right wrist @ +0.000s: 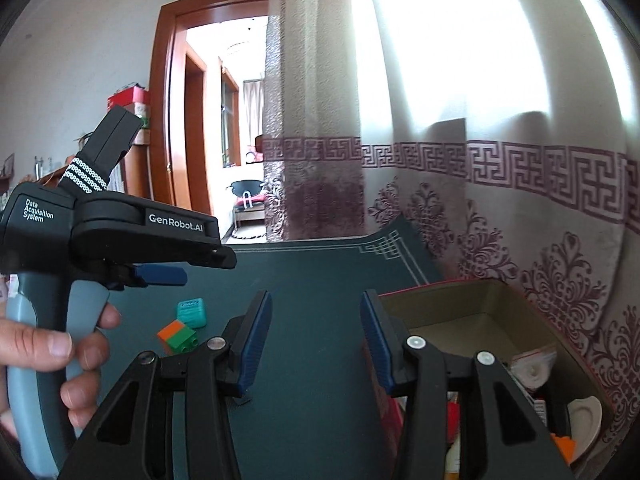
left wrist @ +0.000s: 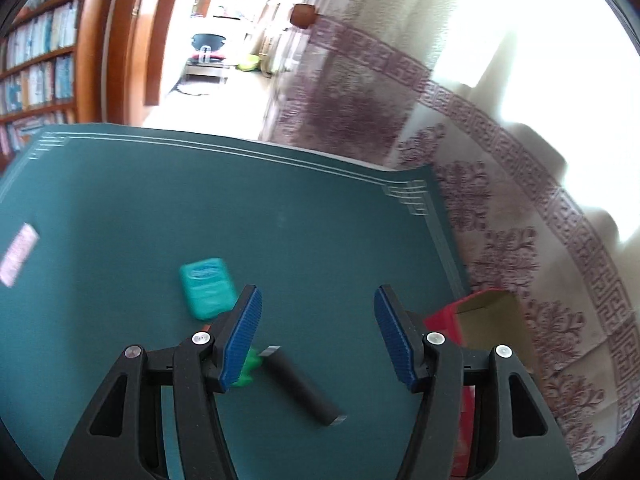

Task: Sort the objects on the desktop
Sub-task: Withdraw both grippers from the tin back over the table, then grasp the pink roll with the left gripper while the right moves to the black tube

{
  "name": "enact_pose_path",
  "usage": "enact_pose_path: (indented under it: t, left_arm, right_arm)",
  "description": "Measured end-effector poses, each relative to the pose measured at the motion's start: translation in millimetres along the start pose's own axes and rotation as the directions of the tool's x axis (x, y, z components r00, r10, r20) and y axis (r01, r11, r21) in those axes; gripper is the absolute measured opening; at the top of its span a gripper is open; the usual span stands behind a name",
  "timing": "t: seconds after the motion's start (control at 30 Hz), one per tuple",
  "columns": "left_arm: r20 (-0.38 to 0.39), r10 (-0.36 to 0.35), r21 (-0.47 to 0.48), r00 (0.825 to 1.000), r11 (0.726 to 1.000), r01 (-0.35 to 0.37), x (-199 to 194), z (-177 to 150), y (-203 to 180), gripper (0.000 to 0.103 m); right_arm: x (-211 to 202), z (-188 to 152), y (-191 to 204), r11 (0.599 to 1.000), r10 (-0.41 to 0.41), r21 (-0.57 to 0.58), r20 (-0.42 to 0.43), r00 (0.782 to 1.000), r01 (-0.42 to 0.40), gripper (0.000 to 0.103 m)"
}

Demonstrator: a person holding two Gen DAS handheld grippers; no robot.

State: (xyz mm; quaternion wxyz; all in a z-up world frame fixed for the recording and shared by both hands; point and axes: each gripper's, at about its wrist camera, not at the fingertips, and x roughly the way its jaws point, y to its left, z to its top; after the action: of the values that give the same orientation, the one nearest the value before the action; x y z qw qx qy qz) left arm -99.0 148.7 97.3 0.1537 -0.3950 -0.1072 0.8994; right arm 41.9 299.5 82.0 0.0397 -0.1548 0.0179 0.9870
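Observation:
In the left wrist view my left gripper [left wrist: 318, 300] hangs open over the green desk mat [left wrist: 160, 200] with nothing between its pads. A black cylinder [left wrist: 304, 388] lies on the mat just below the gap. A teal flat box [left wrist: 208, 292] lies left of the left finger, which half hides a green brick [left wrist: 248, 368]. In the right wrist view my right gripper [right wrist: 316, 300] is open and empty, beside the red-sided cardboard box [right wrist: 480, 296]. The left gripper [right wrist: 168, 274], held by a hand [right wrist: 52, 344], hovers above the teal box [right wrist: 192, 312] and an orange and green brick [right wrist: 178, 336].
A pink card [left wrist: 18, 254] lies at the mat's left edge. The cardboard box [left wrist: 488, 320] holds white bagged items [right wrist: 532, 368] and an orange piece [right wrist: 562, 446]. A patterned curtain [right wrist: 480, 168] hangs behind the desk. A bookshelf [left wrist: 40, 68] and a doorway stand at the far left.

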Motion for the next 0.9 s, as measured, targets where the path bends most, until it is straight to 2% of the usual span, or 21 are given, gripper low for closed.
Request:
enact_pose_path:
  t: [0.1,0.3,0.43,0.53,0.7,0.9]
  left_arm:
    - [0.001,0.062,-0.04,0.998,0.997,-0.062,-3,3,21,0.062]
    - [-0.049,0.115,-0.179,0.992,0.976,-0.122,0,-3,63,0.062]
    - [-0.039,0.185,-0.315,0.982,0.93,-0.188,-6,-5,97,0.062]
    - [-0.021,0.231,-0.367,0.973,0.904,-0.222,-13,-5,115,0.062]
    - [-0.008,0.354,-0.37,0.935,0.868,-0.331,-16,-3,136,0.062]
    - [0.005,0.49,-0.406,0.871,0.797,-0.446,-34,0,175,0.062]
  right_arm:
    - [3,-2,9,0.999,0.03,-0.037,-0.02,0.999,-0.03,0.05]
    - [12,-7,21,0.994,0.067,-0.082,-0.077,0.995,-0.073,0.05]
    - [17,-9,21,0.993,0.072,-0.088,-0.104,0.992,-0.081,0.05]
    - [19,-10,20,0.994,0.072,-0.079,-0.117,0.991,-0.081,0.05]
    - [25,-11,22,0.993,0.069,-0.088,-0.142,0.987,-0.082,0.05]
    - [33,-14,33,0.985,0.098,-0.121,-0.181,0.979,-0.121,0.05]
